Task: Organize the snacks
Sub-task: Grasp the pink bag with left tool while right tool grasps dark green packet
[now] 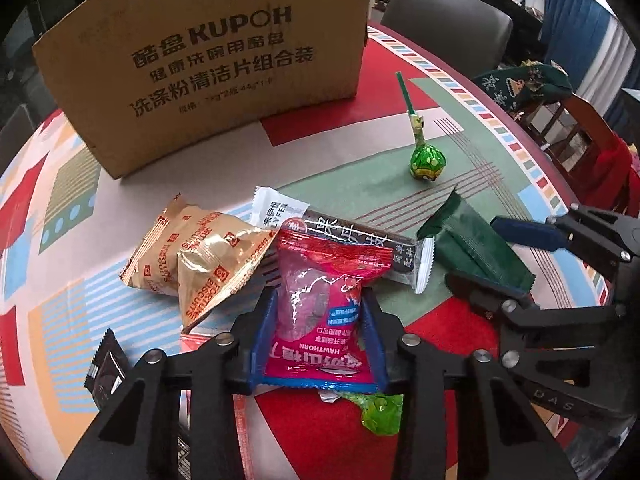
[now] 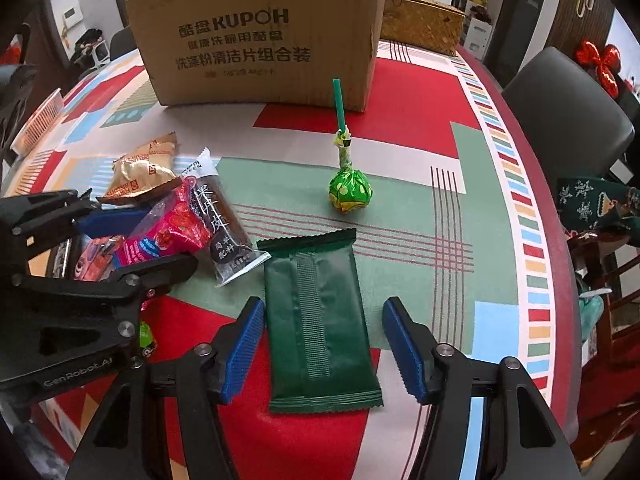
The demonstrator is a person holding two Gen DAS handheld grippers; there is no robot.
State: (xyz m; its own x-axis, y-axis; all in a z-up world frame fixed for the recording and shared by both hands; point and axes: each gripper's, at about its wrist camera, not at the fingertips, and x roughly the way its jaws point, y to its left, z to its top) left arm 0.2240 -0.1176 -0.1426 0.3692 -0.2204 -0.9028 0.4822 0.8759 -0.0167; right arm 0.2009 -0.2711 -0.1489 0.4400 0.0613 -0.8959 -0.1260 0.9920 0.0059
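Observation:
My left gripper (image 1: 320, 320) is shut on a pink hawthorn snack packet (image 1: 320, 312), its blue pads pressing both sides; the packet also shows in the right wrist view (image 2: 164, 236). My right gripper (image 2: 322, 340) is open, its fingers on either side of a dark green snack packet (image 2: 320, 320) lying flat on the table without touching it. That packet also shows in the left wrist view (image 1: 476, 248). Beside the pink packet lie a gold biscuit packet (image 1: 196, 256) and a brown fruit-leather bar (image 1: 360, 244). A green lollipop (image 2: 348, 188) lies beyond.
A large cardboard box (image 1: 216, 68) stands at the back of the round table with its patterned cloth (image 2: 400, 120). A second green lollipop (image 1: 380, 412) and a dark packet (image 1: 108, 368) lie under and left of my left gripper. Chairs (image 2: 568, 120) stand around the table's right edge.

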